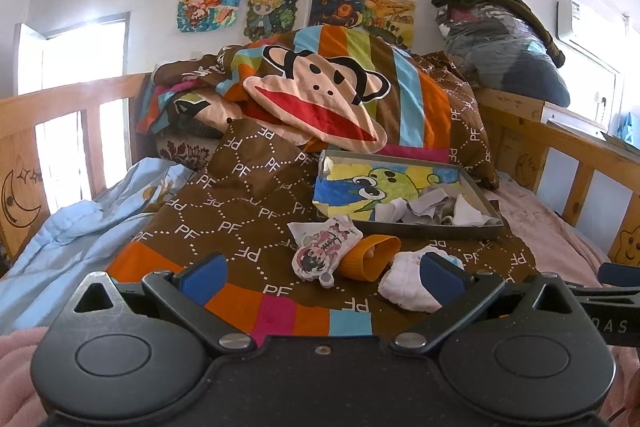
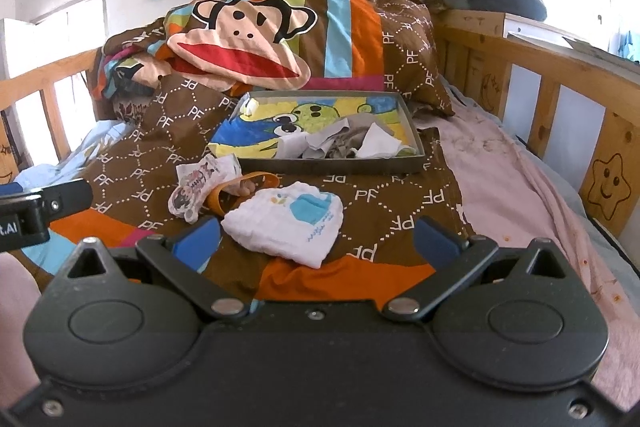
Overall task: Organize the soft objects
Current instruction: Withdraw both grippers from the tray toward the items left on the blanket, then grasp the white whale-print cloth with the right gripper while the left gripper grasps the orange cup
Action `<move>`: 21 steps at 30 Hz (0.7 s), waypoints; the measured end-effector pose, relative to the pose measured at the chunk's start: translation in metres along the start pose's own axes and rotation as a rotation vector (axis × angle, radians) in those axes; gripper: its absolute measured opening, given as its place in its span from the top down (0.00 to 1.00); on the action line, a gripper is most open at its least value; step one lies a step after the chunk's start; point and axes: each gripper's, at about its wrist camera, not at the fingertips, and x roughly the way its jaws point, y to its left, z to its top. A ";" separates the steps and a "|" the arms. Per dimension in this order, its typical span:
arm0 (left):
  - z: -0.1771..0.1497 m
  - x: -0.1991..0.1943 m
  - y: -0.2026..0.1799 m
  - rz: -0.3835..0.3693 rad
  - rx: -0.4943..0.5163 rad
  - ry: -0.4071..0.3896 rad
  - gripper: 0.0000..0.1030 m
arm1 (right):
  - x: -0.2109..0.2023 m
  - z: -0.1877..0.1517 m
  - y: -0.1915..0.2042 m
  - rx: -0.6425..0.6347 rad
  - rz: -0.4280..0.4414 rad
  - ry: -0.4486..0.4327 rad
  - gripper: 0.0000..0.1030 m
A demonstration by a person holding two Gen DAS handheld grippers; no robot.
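On the brown quilt lie a folded white cloth with a blue patch, an orange soft piece and a small white cartoon-print piece. Behind them stands a shallow grey tray with a frog drawing inside and crumpled grey and white cloths in its right corner. My left gripper is open, low over the quilt, its right finger in front of the white cloth. My right gripper is open, with the white cloth just ahead between its fingers.
A heaped monkey-face quilt fills the far end of the bed. Wooden rails run along both sides. A light blue blanket lies at left, a pink sheet at right. A bundle of dark clothes sits on the far right rail.
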 end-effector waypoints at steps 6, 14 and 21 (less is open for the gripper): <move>0.000 0.001 0.000 -0.003 -0.001 -0.001 0.01 | 0.003 0.001 0.001 0.019 0.004 0.007 0.00; 0.004 0.018 0.001 -0.035 -0.022 -0.002 0.01 | 0.012 0.006 0.006 0.017 0.025 0.006 0.00; 0.020 0.055 0.010 -0.130 -0.003 0.005 0.01 | 0.037 0.020 0.011 -0.102 0.046 -0.004 0.00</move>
